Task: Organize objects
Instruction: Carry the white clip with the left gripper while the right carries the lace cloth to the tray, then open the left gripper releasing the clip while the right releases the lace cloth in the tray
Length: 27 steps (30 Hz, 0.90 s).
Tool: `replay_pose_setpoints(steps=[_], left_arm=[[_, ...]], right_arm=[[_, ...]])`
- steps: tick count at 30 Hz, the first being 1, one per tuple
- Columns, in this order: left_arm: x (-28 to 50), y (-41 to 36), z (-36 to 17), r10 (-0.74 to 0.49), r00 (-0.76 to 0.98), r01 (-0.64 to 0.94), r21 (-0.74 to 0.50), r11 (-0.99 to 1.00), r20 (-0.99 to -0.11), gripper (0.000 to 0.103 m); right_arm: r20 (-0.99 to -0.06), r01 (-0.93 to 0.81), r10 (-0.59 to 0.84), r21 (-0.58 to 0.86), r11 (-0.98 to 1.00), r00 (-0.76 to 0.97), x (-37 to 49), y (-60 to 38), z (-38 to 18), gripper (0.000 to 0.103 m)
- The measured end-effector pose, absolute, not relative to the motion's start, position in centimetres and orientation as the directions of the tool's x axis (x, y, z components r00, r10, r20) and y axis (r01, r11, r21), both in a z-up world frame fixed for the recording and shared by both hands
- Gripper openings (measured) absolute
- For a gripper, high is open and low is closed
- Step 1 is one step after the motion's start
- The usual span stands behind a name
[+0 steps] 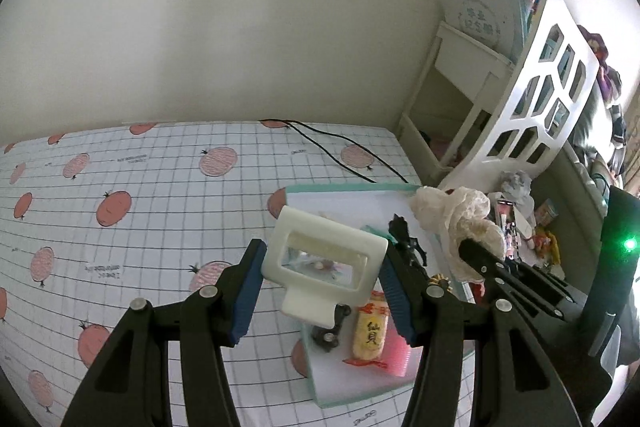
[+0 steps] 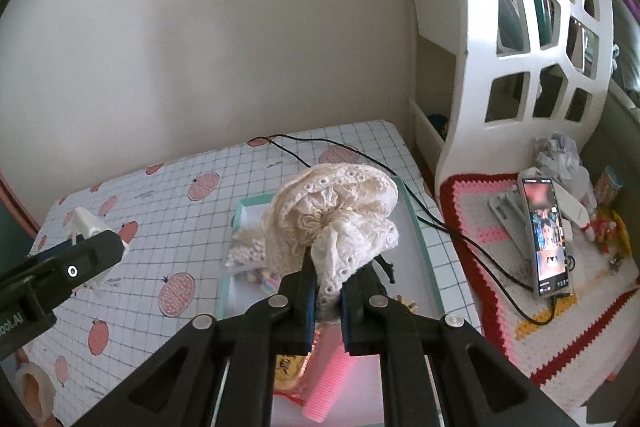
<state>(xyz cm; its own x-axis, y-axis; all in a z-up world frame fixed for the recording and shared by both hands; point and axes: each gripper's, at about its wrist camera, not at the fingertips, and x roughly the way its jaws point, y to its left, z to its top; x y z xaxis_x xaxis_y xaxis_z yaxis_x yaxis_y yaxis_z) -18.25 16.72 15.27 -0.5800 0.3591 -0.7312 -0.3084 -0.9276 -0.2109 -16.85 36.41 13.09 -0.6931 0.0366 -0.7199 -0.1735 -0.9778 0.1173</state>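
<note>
My left gripper (image 1: 322,267) is shut on a white plastic rectangular frame (image 1: 320,259), held above the gridded tablecloth just left of the tray. In the right wrist view the same frame (image 2: 86,223) sticks out of the left gripper (image 2: 100,247). My right gripper (image 2: 326,291) is shut on a cream lace cloth (image 2: 336,219), bunched up and lifted over the white tray with a teal rim (image 2: 420,227). In the tray (image 1: 360,399) lie a yellow snack packet (image 1: 370,335), a pink comb (image 1: 396,359) and a black clip (image 1: 406,239).
A white cut-out shelf unit (image 2: 520,27) stands at the right against the wall. A phone on a stand (image 2: 546,235) sits on a crochet mat (image 2: 500,307), with a black cable (image 2: 440,223) running across the table. A tape roll (image 2: 34,391) lies at the near left.
</note>
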Motion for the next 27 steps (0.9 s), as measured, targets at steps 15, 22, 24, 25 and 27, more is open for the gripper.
replay_pose_setpoints(steps=[15, 22, 24, 25, 27], left_arm=[[-19.4, 22.2, 10.3, 0.36, -0.538, -0.355, -0.183, -0.917, -0.762, 0.058], [-20.0, 23.4, 8.0, 0.339, -0.52, -0.363, -0.156, -0.918, -0.784, 0.058], [-20.0, 23.8, 7.4, 0.33, -0.516, -0.366, -0.145, -0.919, -0.791, 0.058], [-20.1, 24.0, 7.1, 0.327, -0.511, -0.366, -0.143, -0.92, -0.795, 0.058], [-20.1, 24.1, 6.5, 0.323, -0.504, -0.359, -0.146, -0.922, -0.801, 0.058]], right_arm=[[-0.806, -0.191, 0.033, 0.1, -0.977, -0.591, -18.3, 37.9, 7.5, 0.01], [-0.834, -0.203, 0.041, 0.086, -0.975, -0.55, -18.7, 38.6, 5.5, 0.01], [-0.84, -0.204, 0.04, 0.085, -0.975, -0.541, -18.8, 38.6, 5.1, 0.01], [-0.842, -0.203, 0.04, 0.083, -0.976, -0.538, -18.8, 38.6, 5.0, 0.01], [-0.845, -0.198, 0.044, 0.074, -0.977, -0.533, -18.9, 38.5, 4.8, 0.01]])
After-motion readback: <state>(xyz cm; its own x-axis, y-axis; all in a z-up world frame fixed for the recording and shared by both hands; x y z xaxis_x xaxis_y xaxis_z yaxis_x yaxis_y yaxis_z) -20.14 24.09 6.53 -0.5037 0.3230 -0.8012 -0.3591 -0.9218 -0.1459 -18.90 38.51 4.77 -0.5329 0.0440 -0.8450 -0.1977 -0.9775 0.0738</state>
